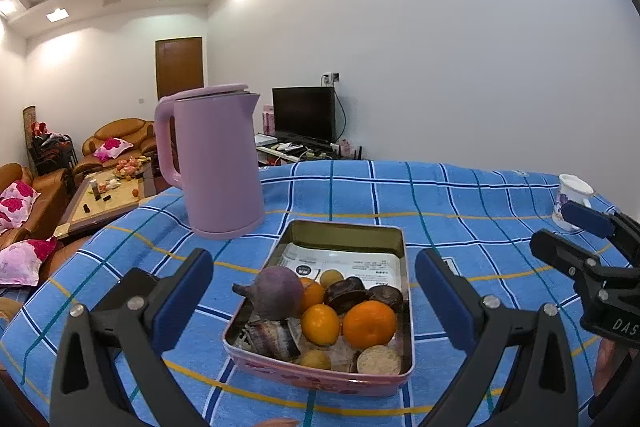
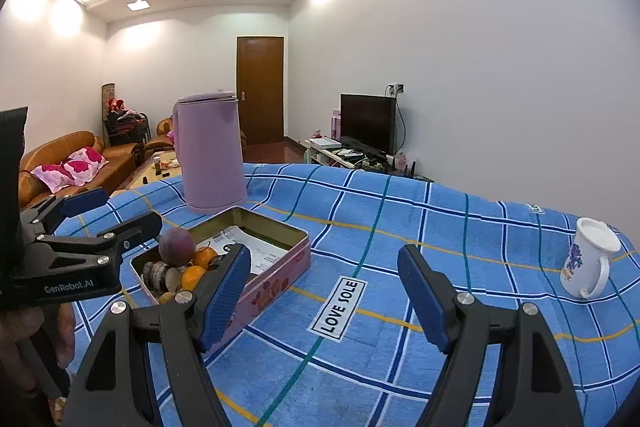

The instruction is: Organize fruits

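A pink tin box (image 1: pixel 344 227) sits on the blue checked cloth. In its near half lie a purple round fruit (image 1: pixel 278 291), two big oranges (image 1: pixel 370 323), dark brown fruits (image 1: pixel 346 295), small tan fruits (image 1: pixel 316 359) and a striped piece (image 1: pixel 272 337). A printed paper (image 1: pixel 348 263) covers the far half. My left gripper (image 1: pixel 312 259) stands wide open just short of the tin, with one finger on each side of it and nothing held. My right gripper (image 2: pixel 320 259) is open and empty over bare cloth, to the right of the tin (image 2: pixel 276 283). Its left finger hides part of the tin's near corner.
A tall lilac kettle (image 1: pixel 216 163) stands behind the tin to the left. A white flowered mug (image 2: pixel 588 259) stands at the far right of the cloth. A "LOVE SOLE" label (image 2: pixel 340 305) lies between my right fingers. A sofa, a low table and a television are beyond the table.
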{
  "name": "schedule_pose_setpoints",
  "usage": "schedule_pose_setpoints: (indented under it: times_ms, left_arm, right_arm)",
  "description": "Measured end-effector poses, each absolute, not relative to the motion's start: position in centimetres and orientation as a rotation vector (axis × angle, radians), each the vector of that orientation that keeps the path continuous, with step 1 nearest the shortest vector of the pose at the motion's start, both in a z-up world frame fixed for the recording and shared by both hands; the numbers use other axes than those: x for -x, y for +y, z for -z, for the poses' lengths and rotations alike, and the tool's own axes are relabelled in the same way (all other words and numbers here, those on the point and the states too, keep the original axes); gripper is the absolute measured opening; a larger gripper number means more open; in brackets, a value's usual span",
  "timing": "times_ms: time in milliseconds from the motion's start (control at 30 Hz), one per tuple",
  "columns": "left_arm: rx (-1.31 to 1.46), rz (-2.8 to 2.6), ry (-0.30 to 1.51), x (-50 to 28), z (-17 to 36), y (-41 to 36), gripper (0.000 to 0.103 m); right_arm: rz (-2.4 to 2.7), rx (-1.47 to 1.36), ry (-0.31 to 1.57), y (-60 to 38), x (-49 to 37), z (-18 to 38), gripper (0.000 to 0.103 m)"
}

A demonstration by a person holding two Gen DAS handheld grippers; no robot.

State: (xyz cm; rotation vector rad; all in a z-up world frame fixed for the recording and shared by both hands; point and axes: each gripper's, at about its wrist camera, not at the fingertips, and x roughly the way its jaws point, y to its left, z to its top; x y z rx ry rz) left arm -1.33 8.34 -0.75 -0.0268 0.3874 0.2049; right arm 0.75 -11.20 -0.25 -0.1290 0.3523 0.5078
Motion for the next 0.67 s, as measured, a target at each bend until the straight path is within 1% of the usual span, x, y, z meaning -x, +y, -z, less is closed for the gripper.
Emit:
schedule_pose_setpoints:
  times_ms: [667]
  left_arm:
    - [-0.008,-0.178,0.417,0.6,1.6,6.9,0.103]
  right_arm:
    - [-0.442,0.136,0.357,-13.8,-0.7,0.4,0.077]
